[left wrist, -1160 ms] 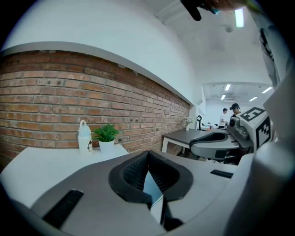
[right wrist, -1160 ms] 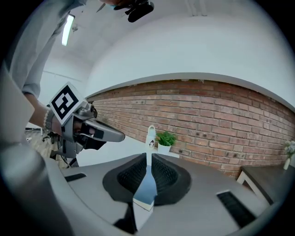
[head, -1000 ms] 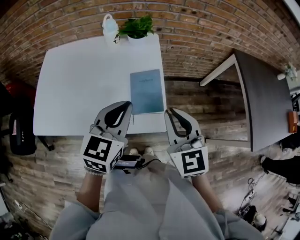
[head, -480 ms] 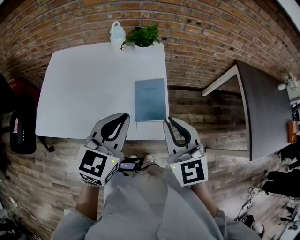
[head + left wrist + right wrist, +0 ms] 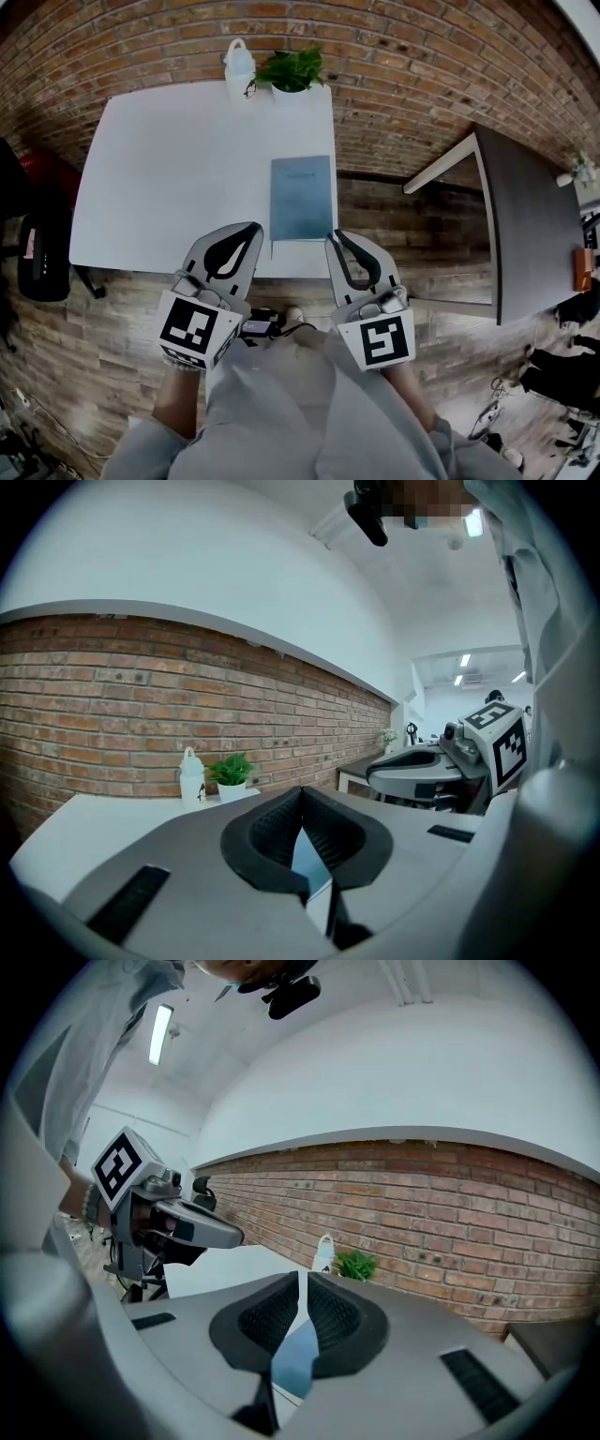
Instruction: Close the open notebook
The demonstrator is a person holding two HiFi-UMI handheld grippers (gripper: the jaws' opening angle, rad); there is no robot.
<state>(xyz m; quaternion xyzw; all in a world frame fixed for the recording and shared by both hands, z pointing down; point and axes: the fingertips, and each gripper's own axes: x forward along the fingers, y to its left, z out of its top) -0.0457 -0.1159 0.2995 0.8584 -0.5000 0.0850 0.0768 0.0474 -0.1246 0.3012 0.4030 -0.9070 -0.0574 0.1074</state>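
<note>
Seen from the head view, the blue notebook [image 5: 302, 199] lay shut and flat on the white table [image 5: 169, 169], along the table's right edge and toward its near side, while a white bottle [image 5: 240, 66] and a potted plant [image 5: 294, 70] stood at the table's far edge against the brick wall. The left gripper [image 5: 254, 228] and right gripper [image 5: 331, 236] hung over the table's near edge, both clear of the notebook, the right one just off the table's near right corner. In the left gripper view, the left gripper [image 5: 300, 791] had its jaws pressed together on nothing, with a sliver of the notebook [image 5: 311, 866] showing on the table beyond them. In the right gripper view, the right gripper [image 5: 302, 1281] had its jaws drawn all but together, only a hairline slit between them and nothing pinched, the notebook [image 5: 292, 1358] lying on the table past them.
</note>
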